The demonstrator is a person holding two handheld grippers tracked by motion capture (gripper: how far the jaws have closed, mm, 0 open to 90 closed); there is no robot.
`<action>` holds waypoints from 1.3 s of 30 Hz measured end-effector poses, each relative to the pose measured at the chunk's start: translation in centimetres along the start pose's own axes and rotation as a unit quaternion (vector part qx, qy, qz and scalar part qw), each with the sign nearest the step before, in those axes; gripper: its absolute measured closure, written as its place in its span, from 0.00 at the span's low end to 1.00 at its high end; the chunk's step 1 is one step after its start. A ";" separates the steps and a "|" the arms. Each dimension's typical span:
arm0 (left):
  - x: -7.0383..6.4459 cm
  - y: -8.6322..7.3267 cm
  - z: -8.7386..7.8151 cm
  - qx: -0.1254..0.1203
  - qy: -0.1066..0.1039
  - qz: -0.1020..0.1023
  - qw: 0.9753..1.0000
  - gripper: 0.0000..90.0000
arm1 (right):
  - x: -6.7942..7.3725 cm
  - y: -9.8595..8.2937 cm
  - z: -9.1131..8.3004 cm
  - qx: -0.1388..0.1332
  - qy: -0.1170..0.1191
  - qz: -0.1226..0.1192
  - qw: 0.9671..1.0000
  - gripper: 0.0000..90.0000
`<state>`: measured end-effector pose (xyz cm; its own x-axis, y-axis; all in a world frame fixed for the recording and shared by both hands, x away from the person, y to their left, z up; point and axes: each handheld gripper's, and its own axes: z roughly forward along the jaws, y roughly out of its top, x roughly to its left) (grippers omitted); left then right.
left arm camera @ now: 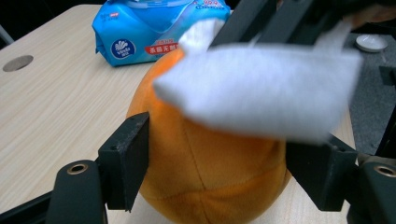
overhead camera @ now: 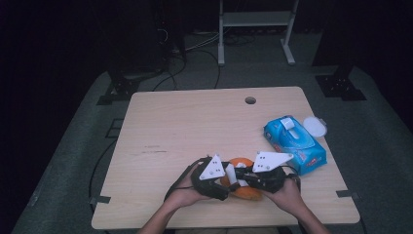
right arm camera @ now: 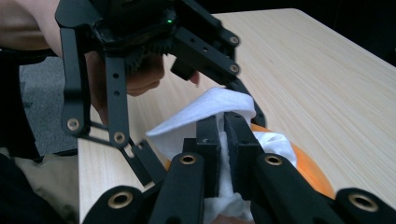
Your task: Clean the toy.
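An orange plush ball [overhead camera: 242, 191] lies near the table's front edge. My left gripper [left arm camera: 219, 149] is shut on it, a black jaw pressed to each side of the ball [left arm camera: 205, 177]. My right gripper [right arm camera: 225, 120] is shut on a white wipe [right arm camera: 210, 105] and holds it against the top of the ball [right arm camera: 310, 170]. In the left gripper view the wipe [left arm camera: 261, 91] drapes blurred across the ball's upper part. From above, the left gripper [overhead camera: 225, 184] and right gripper [overhead camera: 243, 176] meet over the ball, each held by a hand.
A blue pack of wet wipes [overhead camera: 294, 141] lies just right of the grippers, its flap open, and a white round lid [overhead camera: 315, 126] sits beside it. The table [overhead camera: 185, 122] has a cable hole [overhead camera: 250, 100] at the back. Bare wood stretches to the left and back.
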<state>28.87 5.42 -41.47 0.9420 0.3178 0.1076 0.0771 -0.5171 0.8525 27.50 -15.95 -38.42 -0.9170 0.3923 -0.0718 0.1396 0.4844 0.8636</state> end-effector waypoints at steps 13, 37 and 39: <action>0.2 -0.2 0.2 -0.003 -0.003 -0.002 1.000 0.28 | -1.3 -1.0 -1.0 -0.009 -0.015 0.024 1.000 0.94; 2.2 -1.7 -0.7 0.005 -0.025 -0.064 0.998 0.31 | -1.9 -1.6 -0.4 0.007 -0.024 0.029 0.999 0.94; 2.5 -2.0 -0.8 0.008 -0.024 -0.070 0.997 0.31 | -2.2 -2.0 -0.8 0.010 -0.025 0.037 0.999 0.94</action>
<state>30.79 7.84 -42.52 0.9360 0.3501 -0.0363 0.2136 -0.4831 0.8491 28.94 -18.43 -39.62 -0.8837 0.4669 -0.0332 0.2151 0.4680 0.8572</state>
